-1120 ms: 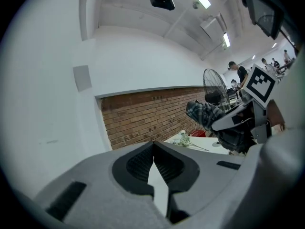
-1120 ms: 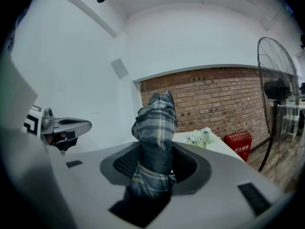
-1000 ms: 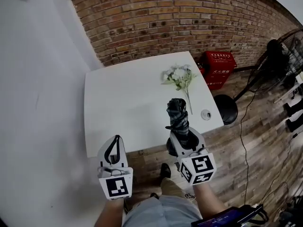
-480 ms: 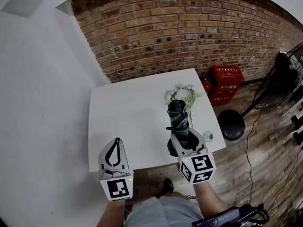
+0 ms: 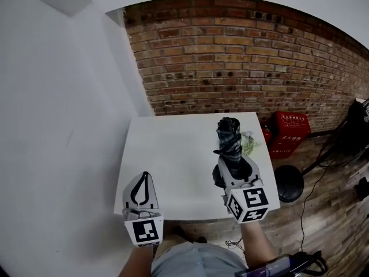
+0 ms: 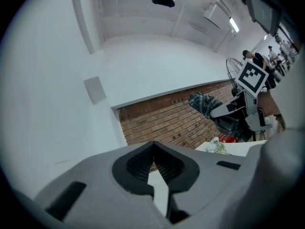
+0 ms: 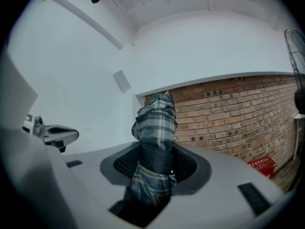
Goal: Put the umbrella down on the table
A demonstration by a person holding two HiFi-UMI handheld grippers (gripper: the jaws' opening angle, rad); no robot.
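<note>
Head view puts your right gripper [image 5: 233,167] right of centre, its fingers clamped around the folded plaid umbrella [image 5: 229,138], which is held in the air over the right side of the white table [image 5: 167,154]. Your left gripper [image 5: 143,178] is at lower left, fingertips pressed together on nothing. Flowers [image 5: 249,143] lie just right of the umbrella.

A red brick wall [image 5: 248,56] stands far behind a white rectangular table [image 5: 167,154], a plain white wall [image 5: 57,131] fills the left, and brown wood-plank floor [image 5: 331,212] at right bears a red box [image 5: 291,133].
</note>
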